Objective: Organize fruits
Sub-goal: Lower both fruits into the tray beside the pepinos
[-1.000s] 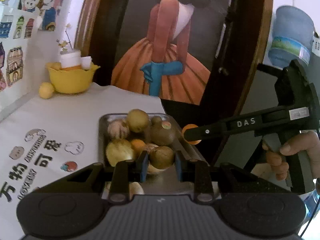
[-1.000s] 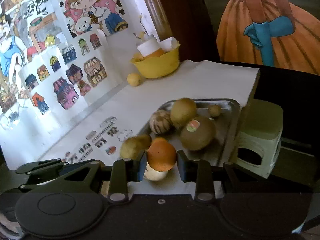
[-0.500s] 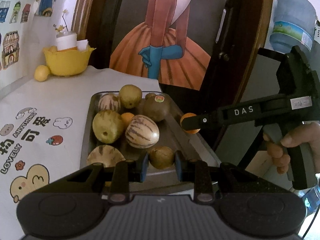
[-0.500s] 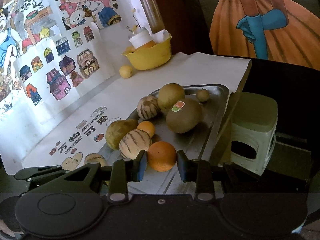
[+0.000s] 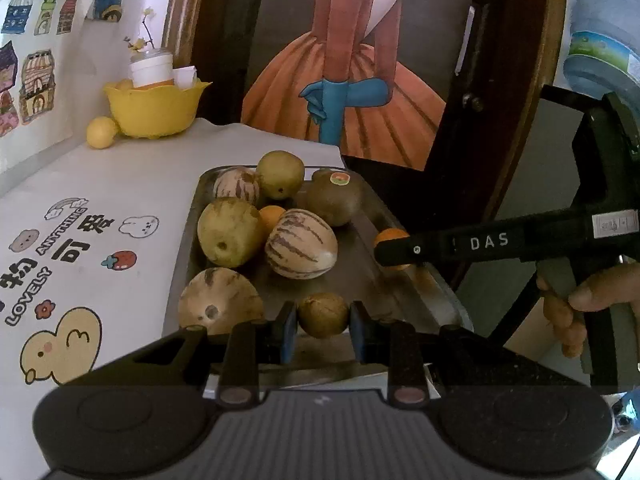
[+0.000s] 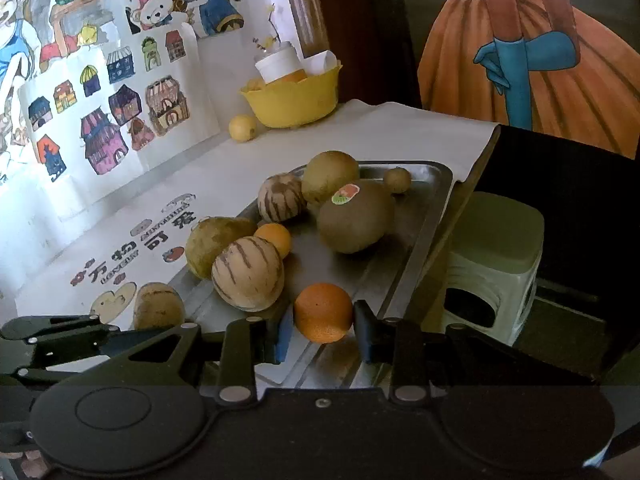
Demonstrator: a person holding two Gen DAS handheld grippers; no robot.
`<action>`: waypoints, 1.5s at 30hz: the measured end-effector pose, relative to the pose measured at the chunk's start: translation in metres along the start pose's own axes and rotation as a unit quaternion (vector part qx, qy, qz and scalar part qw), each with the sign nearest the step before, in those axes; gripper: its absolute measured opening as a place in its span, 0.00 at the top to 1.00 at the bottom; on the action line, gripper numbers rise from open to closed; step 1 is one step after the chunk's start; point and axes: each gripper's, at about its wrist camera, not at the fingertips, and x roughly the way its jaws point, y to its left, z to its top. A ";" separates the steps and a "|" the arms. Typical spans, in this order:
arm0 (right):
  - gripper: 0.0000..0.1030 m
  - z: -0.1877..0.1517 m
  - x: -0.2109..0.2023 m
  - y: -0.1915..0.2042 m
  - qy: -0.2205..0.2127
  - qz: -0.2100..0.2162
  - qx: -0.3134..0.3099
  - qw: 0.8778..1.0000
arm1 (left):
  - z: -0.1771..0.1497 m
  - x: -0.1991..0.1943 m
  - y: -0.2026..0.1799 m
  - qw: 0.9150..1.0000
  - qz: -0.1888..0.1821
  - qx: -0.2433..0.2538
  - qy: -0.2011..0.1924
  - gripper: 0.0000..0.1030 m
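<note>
A metal tray [image 5: 368, 276] [image 6: 424, 216] holds several fruits: striped melons [image 5: 301, 243] [image 6: 248, 274], a green pear [image 5: 230, 232], a kiwi with a sticker [image 5: 334, 198] [image 6: 356, 216], a small orange [image 6: 274, 238]. My left gripper [image 5: 323, 320] is shut on a small brown fruit [image 5: 323, 314] over the tray's near end. My right gripper [image 6: 322, 322] is shut on an orange [image 6: 323, 312] above the tray's near right edge; it shows from the side in the left wrist view [image 5: 394, 250].
A yellow bowl [image 5: 154, 110] [image 6: 294, 98] with a cup stands at the table's far end, a lemon [image 5: 101, 132] [image 6: 242, 128] beside it. A green plastic stool [image 6: 494, 248] stands right of the table. A water bottle [image 5: 604, 60] is at far right.
Both grippers have drawn back toward the tray's near end with their fruits held. More of the tray and its fruits now show.
</note>
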 end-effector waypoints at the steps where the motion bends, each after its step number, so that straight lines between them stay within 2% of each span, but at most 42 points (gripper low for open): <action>1: 0.67 -0.001 0.000 0.000 0.000 -0.001 -0.002 1.000 | 0.000 0.000 0.000 1.000 0.002 -0.001 -0.001 0.71; 9: 0.67 -0.002 0.004 0.004 -0.013 -0.012 -0.022 1.000 | -0.001 0.002 0.001 1.000 0.018 -0.011 -0.004 0.71; 14: 0.67 -0.006 0.007 0.008 -0.032 -0.028 -0.049 0.998 | -0.005 0.005 0.000 0.999 0.028 -0.040 0.004 0.70; 21: 0.67 -0.011 0.012 0.008 -0.045 -0.039 -0.064 0.996 | -0.008 0.005 -0.001 0.997 0.049 -0.059 -0.007 0.70; 30: 0.67 -0.022 0.012 0.017 -0.072 -0.056 -0.097 0.991 | -0.008 0.006 -0.001 0.994 0.060 -0.092 -0.024 0.70; 45: 0.66 -0.029 0.015 0.023 -0.079 -0.072 -0.124 0.987 | -0.009 0.008 -0.003 0.992 0.066 -0.105 -0.011 0.69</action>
